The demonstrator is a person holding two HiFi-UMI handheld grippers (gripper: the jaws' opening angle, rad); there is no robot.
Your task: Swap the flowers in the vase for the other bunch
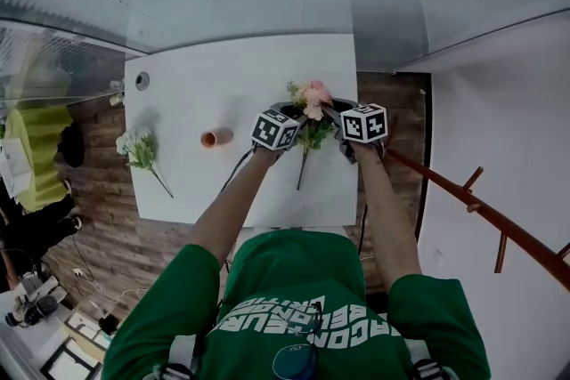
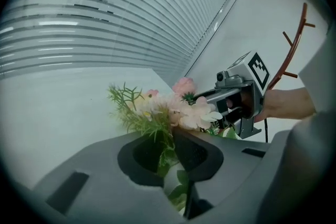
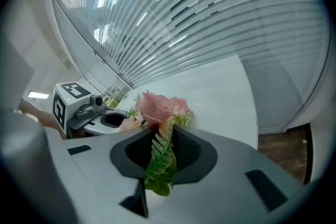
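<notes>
1. Head view: pink bunch (image 1: 312, 98) right of centre over table (image 1: 232, 76), gripped by left gripper (image 1: 292, 113) and right gripper (image 1: 331, 109); vase (image 1: 215, 137) mid-frame, seemingly empty; white bunch (image 1: 138, 147) lying at left, untouched.
2. Left gripper view: clenched low on pink bunch, lower centre.
3. Right gripper view: clenched likewise. Likely done: emptying. Left: laying aside, refilling.

White lettering stood on the green shirt (image 1: 298, 316) at the bottom middle of the head view, but it lay upside down and was bent by the folds, so no word could be read with certainty. The left marker cube (image 1: 274, 129) and the right marker cube (image 1: 364, 123) carried only black-and-white square patterns.
</notes>
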